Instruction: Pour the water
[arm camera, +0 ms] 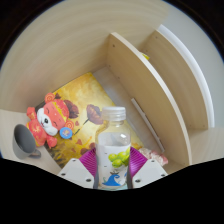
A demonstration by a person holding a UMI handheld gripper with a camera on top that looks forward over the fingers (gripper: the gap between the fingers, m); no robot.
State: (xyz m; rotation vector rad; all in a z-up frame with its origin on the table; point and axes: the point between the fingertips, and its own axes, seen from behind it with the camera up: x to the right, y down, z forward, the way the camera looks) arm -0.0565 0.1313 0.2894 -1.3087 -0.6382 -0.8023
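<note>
- Tongs [112, 176] appear pinched on the water bottle [115, 146]; both fingers sit against its lower sides.
- Bottle upright, white cap on, between the fingers (label faces camera).
- Dark cup [25, 142] sits off to one side, past the cartoon mat [60, 115].
- Judgement: keep a firm squeeze, carry level; cap likely needs removal before tipping.
- Wooden rack [150, 85] beyond.

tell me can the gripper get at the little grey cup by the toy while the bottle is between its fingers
Probably not as things stand. The gripper has the water bottle between its fingers, filling the gap. The grey cup sits off to the side beside the orange toy, not ahead of the fingers.
</note>
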